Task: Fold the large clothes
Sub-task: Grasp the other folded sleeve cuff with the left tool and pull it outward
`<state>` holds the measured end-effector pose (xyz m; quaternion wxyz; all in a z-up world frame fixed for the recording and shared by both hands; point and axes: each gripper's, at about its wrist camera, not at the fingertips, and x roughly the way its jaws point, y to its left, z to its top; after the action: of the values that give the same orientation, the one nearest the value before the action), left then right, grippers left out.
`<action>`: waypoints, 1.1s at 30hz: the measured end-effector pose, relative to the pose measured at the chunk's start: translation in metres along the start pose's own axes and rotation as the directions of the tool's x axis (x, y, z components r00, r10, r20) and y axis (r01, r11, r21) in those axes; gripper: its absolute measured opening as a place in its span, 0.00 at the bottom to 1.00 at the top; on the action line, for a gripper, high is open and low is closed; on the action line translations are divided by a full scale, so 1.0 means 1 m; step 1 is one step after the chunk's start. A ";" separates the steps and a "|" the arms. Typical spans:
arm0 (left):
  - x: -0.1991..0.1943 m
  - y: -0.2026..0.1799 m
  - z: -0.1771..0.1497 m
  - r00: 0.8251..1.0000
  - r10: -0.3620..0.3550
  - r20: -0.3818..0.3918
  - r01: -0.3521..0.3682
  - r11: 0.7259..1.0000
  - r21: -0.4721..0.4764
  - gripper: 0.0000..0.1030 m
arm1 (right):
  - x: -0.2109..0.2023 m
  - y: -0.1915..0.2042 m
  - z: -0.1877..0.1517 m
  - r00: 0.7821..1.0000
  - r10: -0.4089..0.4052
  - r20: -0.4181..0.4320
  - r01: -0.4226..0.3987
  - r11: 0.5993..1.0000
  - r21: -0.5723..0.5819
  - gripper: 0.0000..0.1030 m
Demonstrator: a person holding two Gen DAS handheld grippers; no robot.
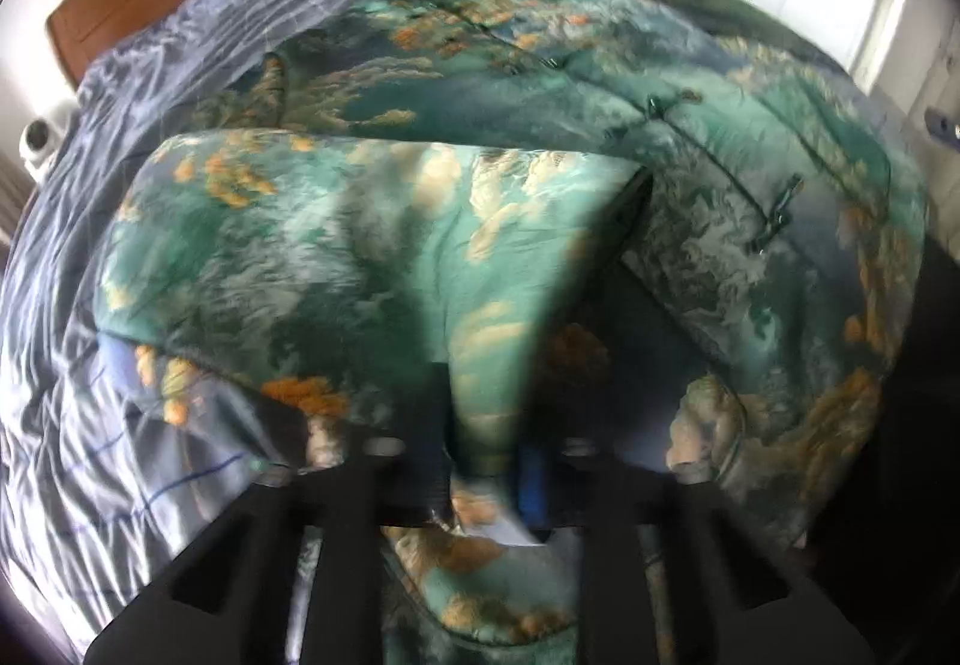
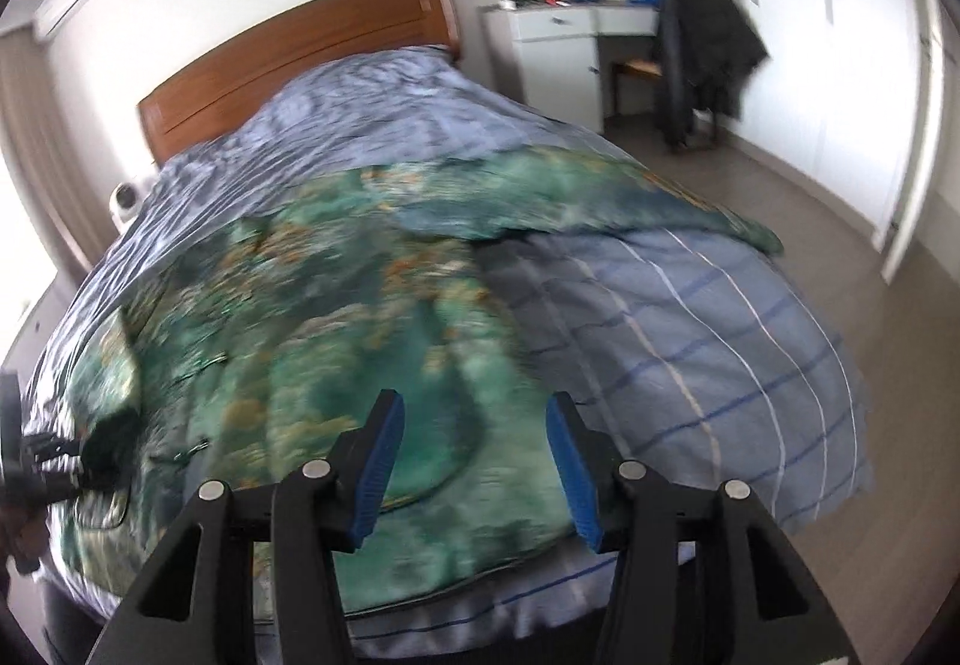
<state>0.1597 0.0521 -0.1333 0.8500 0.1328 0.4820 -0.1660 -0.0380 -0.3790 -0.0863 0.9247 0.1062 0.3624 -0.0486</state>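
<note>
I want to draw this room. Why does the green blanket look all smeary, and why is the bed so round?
Left wrist view: the green garment is smeared by motion blur where the left claw pinches it. Right wrist view: the cloth near the open right claw is blurred too, while the headboard looks sharper. Both views: the fisheye lens bulges the bed and darkens the corners.

Motion blur smears the garment's (image 1: 372, 245) print in both views. In the left wrist view a fold of it covers the left gripper's (image 1: 486, 437) fingertips, and the picture's lower edge cuts the gripper body. The bedspread (image 2: 690, 317) under the garment is hidden. The desk (image 2: 570, 20) clutter is too small to tell
</note>
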 end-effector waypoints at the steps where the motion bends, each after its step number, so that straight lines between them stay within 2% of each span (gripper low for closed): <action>1: -0.007 0.002 -0.002 1.000 -0.004 0.014 0.005 1.000 -0.013 0.13 | -0.001 0.005 0.000 1.000 0.009 0.003 -0.009 1.000 -0.012 0.49; 6: -0.056 0.024 -0.010 0.991 0.048 0.123 -0.034 0.993 -0.117 0.12 | -0.006 0.033 0.000 0.998 0.054 0.014 -0.053 0.997 -0.061 0.49; 9: -0.093 0.050 -0.018 0.974 0.130 0.185 -0.091 0.974 -0.209 0.12 | -0.010 0.039 -0.002 0.997 0.073 0.012 -0.072 0.995 -0.068 0.49; 13: -0.132 0.092 -0.036 0.933 0.287 0.215 -0.200 0.915 -0.352 0.12 | -0.016 0.044 -0.002 0.997 0.076 0.026 -0.074 0.995 -0.073 0.49; 15: -0.140 0.116 -0.048 0.912 0.363 0.189 -0.257 0.867 -0.426 0.12 | -0.017 0.046 0.000 0.996 0.077 0.034 -0.074 0.994 -0.077 0.49; 17: -0.143 0.139 -0.061 0.903 0.402 0.153 -0.283 0.824 -0.491 0.12 | -0.019 0.049 0.000 0.996 0.083 0.040 -0.080 0.993 -0.084 0.49; 18: -0.143 0.155 -0.071 0.895 0.430 0.121 -0.307 0.789 -0.532 0.12 | -0.019 0.052 0.000 0.995 0.087 0.042 -0.083 0.993 -0.087 0.49; 20: -0.138 0.174 -0.083 0.881 0.468 0.069 -0.346 0.738 -0.579 0.12 | -0.019 0.055 -0.001 0.995 0.091 0.043 -0.087 0.992 -0.095 0.49; 23: -0.128 0.197 -0.099 0.866 0.501 0.007 -0.385 0.674 -0.631 0.13 | -0.019 0.057 -0.003 0.995 0.096 0.037 -0.092 0.991 -0.100 0.49; 26: -0.117 0.213 -0.108 0.846 0.530 -0.050 -0.428 0.621 -0.657 0.18 | -0.019 0.057 -0.005 0.995 0.094 0.032 -0.091 0.991 -0.099 0.49; 29: -0.112 0.226 -0.115 0.815 0.571 -0.099 -0.476 0.563 -0.675 0.29 | -0.020 0.057 -0.005 0.995 0.090 0.031 -0.086 0.991 -0.099 0.49; 30: -0.114 0.227 -0.117 0.798 0.592 -0.113 -0.497 0.539 -0.680 0.34 | -0.021 0.057 -0.006 0.996 0.087 0.032 -0.084 0.992 -0.099 0.49; 31: -0.117 0.228 -0.121 0.770 0.623 -0.136 -0.529 0.504 -0.683 0.45 | -0.021 0.057 -0.006 0.996 0.087 0.034 -0.083 0.992 -0.099 0.49; 32: -0.124 0.227 -0.127 0.750 0.644 -0.150 -0.549 0.480 -0.684 0.53 | -0.022 0.057 -0.007 0.996 0.086 0.036 -0.082 0.992 -0.101 0.49; 33: -0.128 0.227 -0.130 0.738 0.656 -0.157 -0.559 0.464 -0.687 0.68 | -0.023 0.057 -0.008 0.996 0.083 0.039 -0.078 0.992 -0.104 0.49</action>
<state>0.0901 0.3285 -0.0726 0.8654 -0.0452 0.3713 0.3335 -0.0504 -0.3212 -0.0667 0.9377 0.0722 0.3399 0.0050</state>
